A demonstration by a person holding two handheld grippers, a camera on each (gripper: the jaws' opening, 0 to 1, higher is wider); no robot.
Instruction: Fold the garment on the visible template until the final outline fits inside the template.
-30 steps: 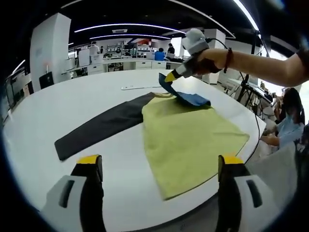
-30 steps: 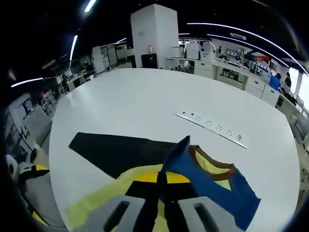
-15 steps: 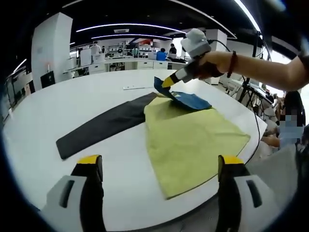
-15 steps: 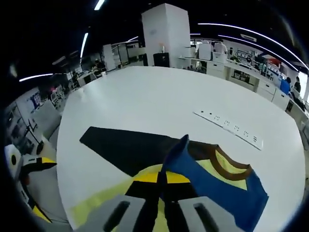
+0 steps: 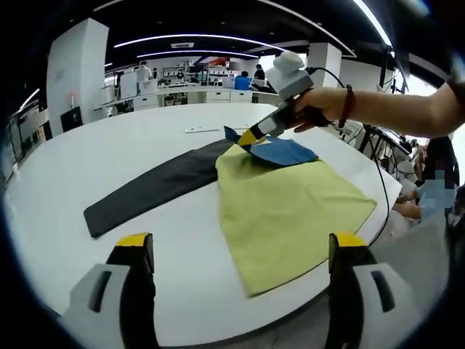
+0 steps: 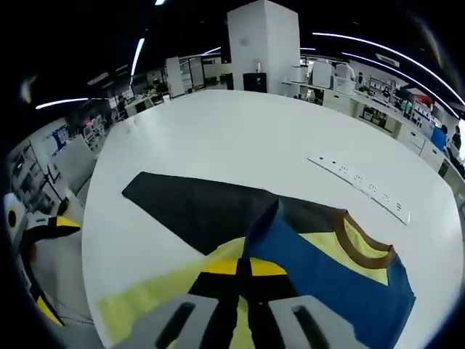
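Right gripper (image 6: 243, 280) pinching blue sleeve (image 6: 320, 273) of yellow garment (image 5: 287, 207), lifted just over the collar. Left gripper (image 5: 240, 251) spread wide, hovering near the table edge, holding nothing. Garment lying partly over dark template (image 5: 149, 189) on round white table (image 5: 87, 153). No readable writing. White power strip (image 6: 360, 187) farther across; open-plan office, white pillar (image 6: 263, 45), ceiling light strips.

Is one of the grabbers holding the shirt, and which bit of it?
Yes. The right gripper pinches the blue sleeve edge of the yellow-green fabric shirt. The left gripper holds nothing.
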